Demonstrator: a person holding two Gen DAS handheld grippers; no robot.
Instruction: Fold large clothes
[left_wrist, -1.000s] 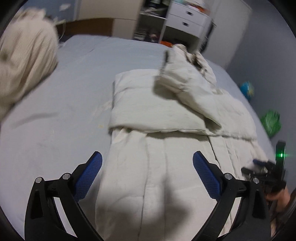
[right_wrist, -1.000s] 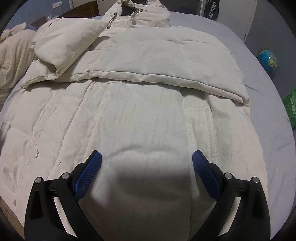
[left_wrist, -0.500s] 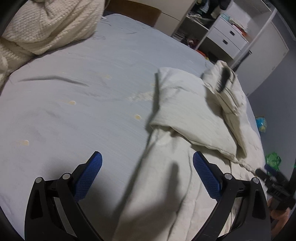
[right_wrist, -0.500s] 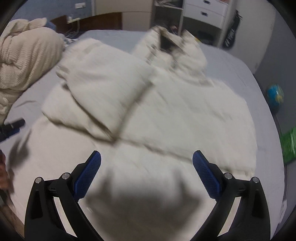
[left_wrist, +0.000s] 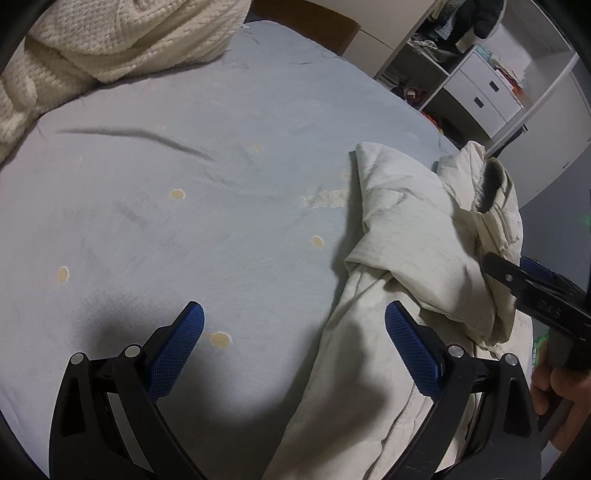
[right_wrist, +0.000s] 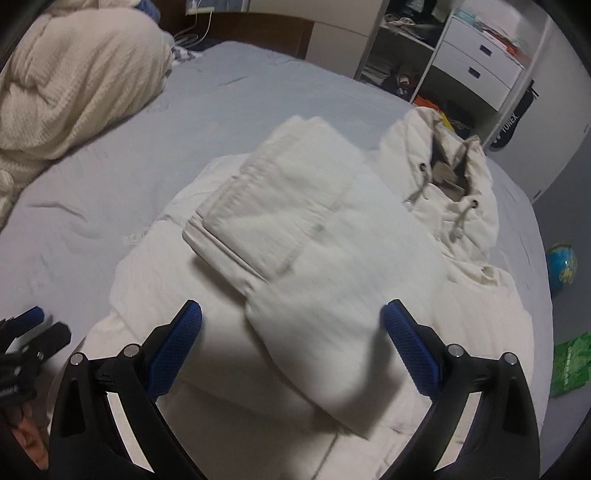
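A cream padded hooded coat lies on the grey-blue bed sheet, its sleeves folded across the body and its hood toward the far end. In the left wrist view the coat lies at the right. My left gripper is open and empty, above the coat's left edge and the bare sheet. My right gripper is open and empty above the coat's lower body. Each gripper shows at the edge of the other's view.
A heap of cream knitted blanket lies at the far left of the bed. White drawers and open shelves stand beyond the bed. A globe and a green bag lie on the floor at the right.
Both grippers have drawn back and risen from the coat, still open. The left one has swung left over the bare sheet at the coat's left edge. The right one now sees the whole coat.
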